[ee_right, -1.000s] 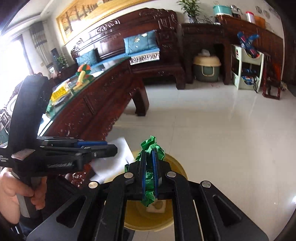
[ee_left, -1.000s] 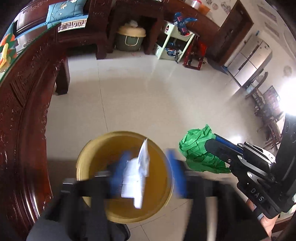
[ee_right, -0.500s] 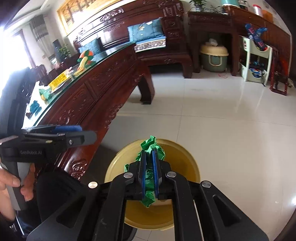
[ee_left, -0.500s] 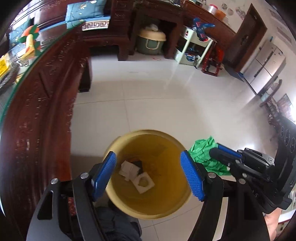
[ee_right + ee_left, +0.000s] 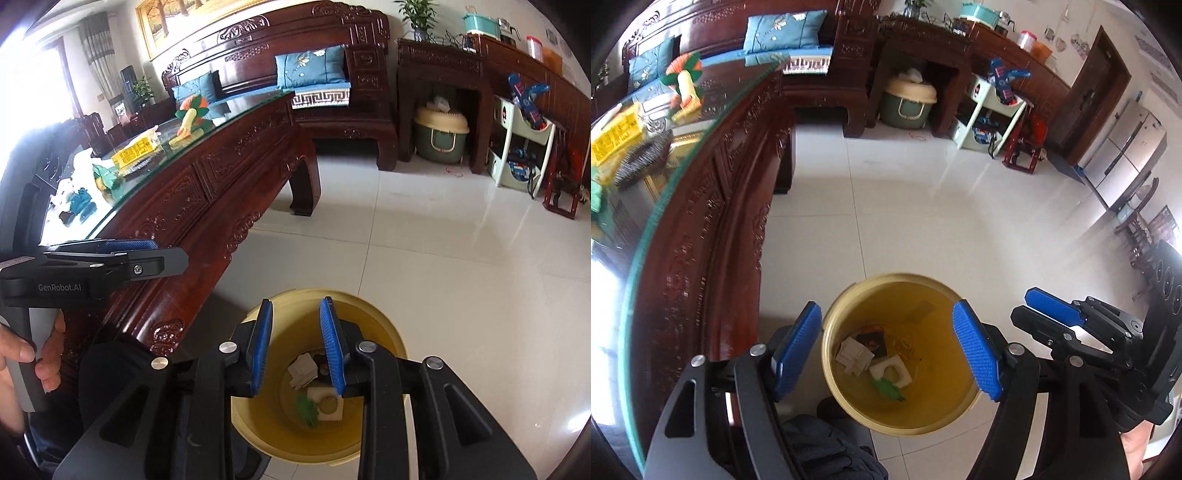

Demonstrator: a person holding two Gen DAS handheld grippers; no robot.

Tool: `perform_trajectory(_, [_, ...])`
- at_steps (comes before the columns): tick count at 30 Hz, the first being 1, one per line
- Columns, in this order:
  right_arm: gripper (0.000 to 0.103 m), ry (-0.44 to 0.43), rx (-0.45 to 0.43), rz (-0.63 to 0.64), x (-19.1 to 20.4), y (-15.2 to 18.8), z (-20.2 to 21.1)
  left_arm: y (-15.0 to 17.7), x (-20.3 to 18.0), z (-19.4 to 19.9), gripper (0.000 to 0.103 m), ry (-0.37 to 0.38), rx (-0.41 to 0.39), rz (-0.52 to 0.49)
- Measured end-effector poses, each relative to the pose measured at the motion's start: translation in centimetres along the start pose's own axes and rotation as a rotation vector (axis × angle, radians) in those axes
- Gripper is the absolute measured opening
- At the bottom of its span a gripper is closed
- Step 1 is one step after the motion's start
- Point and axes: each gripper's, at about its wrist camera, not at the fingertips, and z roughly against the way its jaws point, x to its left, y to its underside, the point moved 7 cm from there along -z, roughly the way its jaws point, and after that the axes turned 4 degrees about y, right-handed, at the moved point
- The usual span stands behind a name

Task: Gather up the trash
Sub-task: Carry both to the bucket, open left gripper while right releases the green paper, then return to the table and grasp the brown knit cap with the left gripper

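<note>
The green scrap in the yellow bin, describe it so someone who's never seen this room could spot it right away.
Beside the long carved wooden table a yellow bin stands on the white tile floor. At its bottom lie pale cardboard pieces and a dark scrap. The crumpled green paper lies at the near edge of that pile, the only bright green thing in the bin.

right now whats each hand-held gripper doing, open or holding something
Left hand-held gripper: open, holding nothing, above the yellow bin.
Right hand-held gripper: open, holding nothing; the green wad lies in the bin.
</note>
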Motion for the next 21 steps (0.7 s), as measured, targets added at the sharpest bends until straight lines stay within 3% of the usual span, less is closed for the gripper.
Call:
perform_trajectory(3, [0.037, -0.012, -0.037, 0.035, 1.9, -0.9, 1.2, -0.2, 0.5, 2.3, 0.075, -0.013, -0.047, 0.001])
perform_trajectory(5, [0.052, -0.019, -0.075, 0.062, 3.5, -1.6, 2.0, -0.3, 1.1, 4.1, 0.079, -0.039, -0.087, 0.005])
perform_trajectory(9, [0.072, -0.055, -0.170, 0.126, 7.4, -3.5, 3.4, -0.1, 3.6, 8.8, 0.096, -0.134, -0.181, 0.031])
perform_trajectory(11, [0.082, -0.049, -0.209, 0.183, 10.0, -4.4, 3.5, 0.1, 5.3, 11.4, 0.097, -0.182, -0.227, 0.052])
perform_trajectory(16, [0.095, -0.121, -0.286, 0.232, 16.2, -6.7, 3.5, 1.0, 10.3, 17.0, 0.099, -0.294, -0.302, 0.136])
perform_trajectory(21, [0.095, -0.167, -0.330, 0.247, 21.4, -8.8, 3.5, 2.4, 16.0, 21.9, 0.099, -0.381, -0.355, 0.249])
